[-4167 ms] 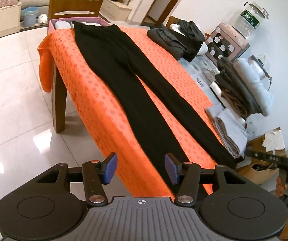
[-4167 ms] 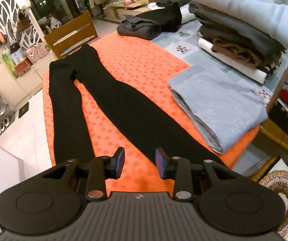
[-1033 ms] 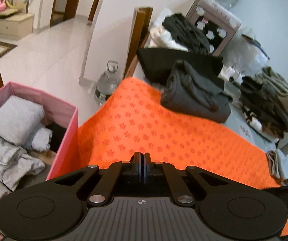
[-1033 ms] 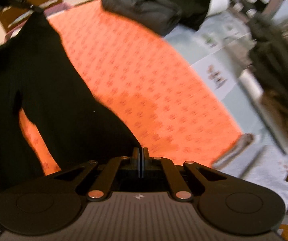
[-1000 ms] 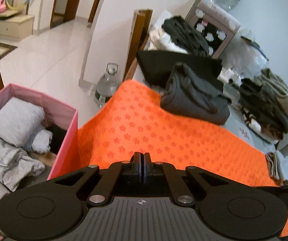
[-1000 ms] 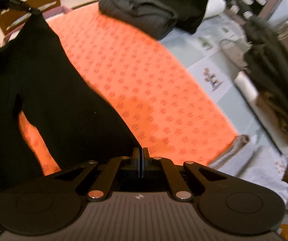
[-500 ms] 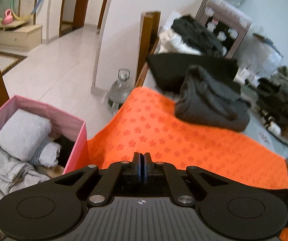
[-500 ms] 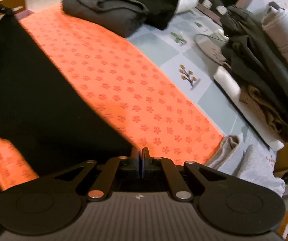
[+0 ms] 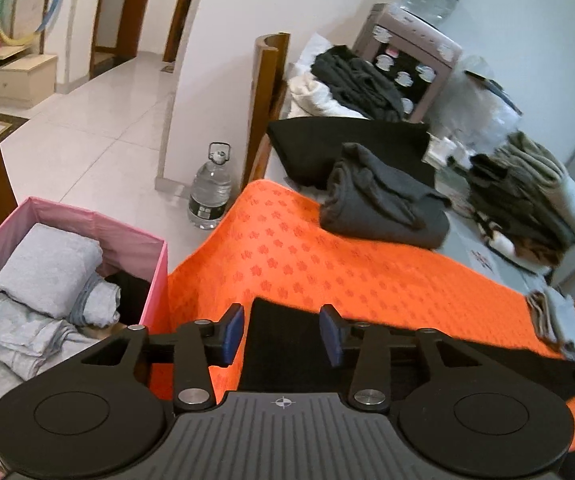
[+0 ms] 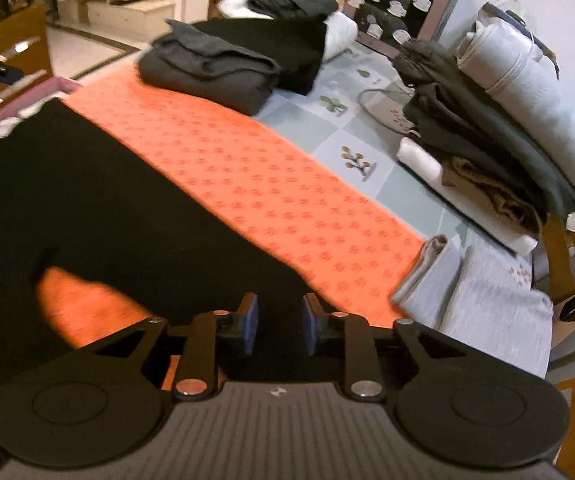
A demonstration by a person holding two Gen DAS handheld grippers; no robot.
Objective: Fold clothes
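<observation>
The black leggings [image 10: 99, 220] lie across the orange floral cloth [image 10: 271, 184] on the table. In the right wrist view they spread wide on the left. My right gripper [image 10: 277, 322] is open, its blue pads either side of the black fabric edge. In the left wrist view a corner of the leggings [image 9: 283, 344] lies on the orange cloth [image 9: 327, 264] between the blue pads of my open left gripper [image 9: 283, 334]. Neither gripper holds the fabric.
A pink bin [image 9: 127, 240] of folded grey clothes sits left of the table. Dark grey folded clothes [image 9: 383, 208] and black ones [image 9: 327, 144] lie behind. A stack of garments [image 10: 487, 120] and grey folded cloth [image 10: 487, 304] sit right. A water bottle [image 9: 211, 188] stands on the floor.
Both grippers were shut on the leggings half a second ago and are open now. The black fabric has dropped onto the orange cloth.
</observation>
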